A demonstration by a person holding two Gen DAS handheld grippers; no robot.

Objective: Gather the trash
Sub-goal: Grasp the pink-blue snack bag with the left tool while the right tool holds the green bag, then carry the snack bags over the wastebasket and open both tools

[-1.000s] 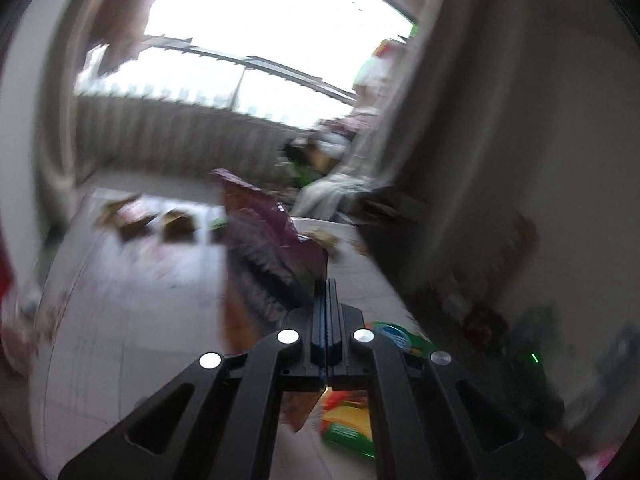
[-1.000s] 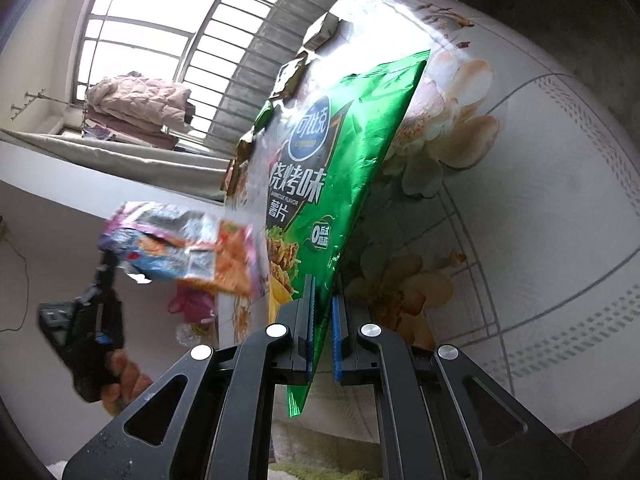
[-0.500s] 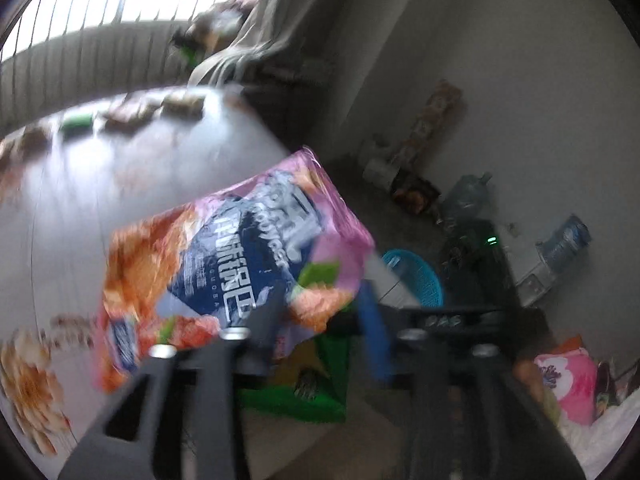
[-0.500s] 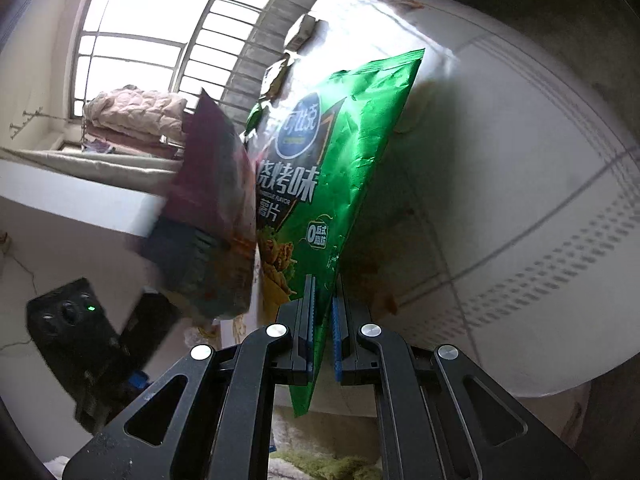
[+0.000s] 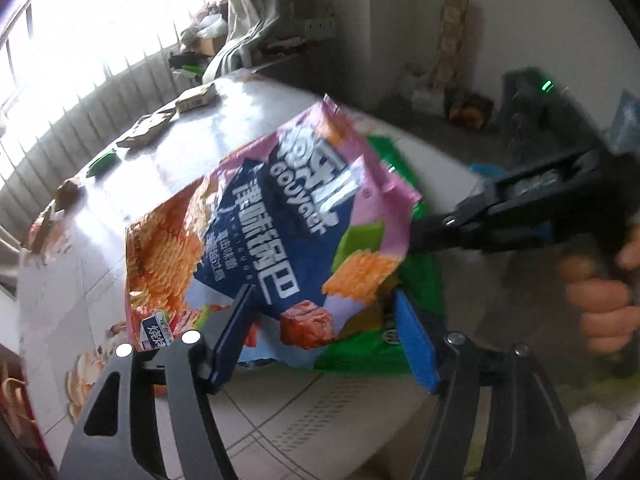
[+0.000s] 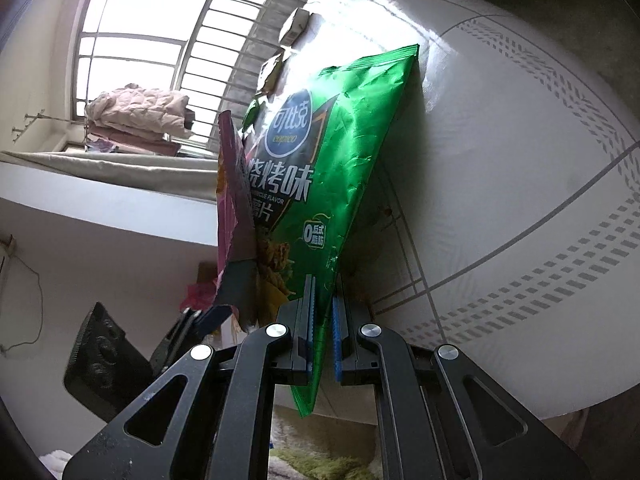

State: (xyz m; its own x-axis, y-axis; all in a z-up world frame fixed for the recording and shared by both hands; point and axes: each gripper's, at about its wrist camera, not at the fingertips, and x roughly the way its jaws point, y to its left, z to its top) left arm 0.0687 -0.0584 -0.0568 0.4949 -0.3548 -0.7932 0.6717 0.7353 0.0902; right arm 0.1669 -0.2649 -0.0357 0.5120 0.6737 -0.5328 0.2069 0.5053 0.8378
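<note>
Green chip bag [image 6: 336, 184] pinched at its bottom edge by right gripper [image 6: 322, 320], long axis running away across table [image 6: 520, 200]; left gripper [image 5: 320, 336] jaws just opened wide, pink snack bag [image 5: 280, 224] loose between them.

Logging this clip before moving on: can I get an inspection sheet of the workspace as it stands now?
Surface: round white table with a grey pattern.
Job's things: green chip bag; pink snack bag lying partly over it.
Clutter: small wrappers near the table's far edge.
Grippers: left hand-held gripper open, jaws just been opening, pink bag between them unpressed; right hand-held gripper shut on the green bag.
Cables: thin cord on the wall.
Surroundings: barred window, folded bedding.
</note>
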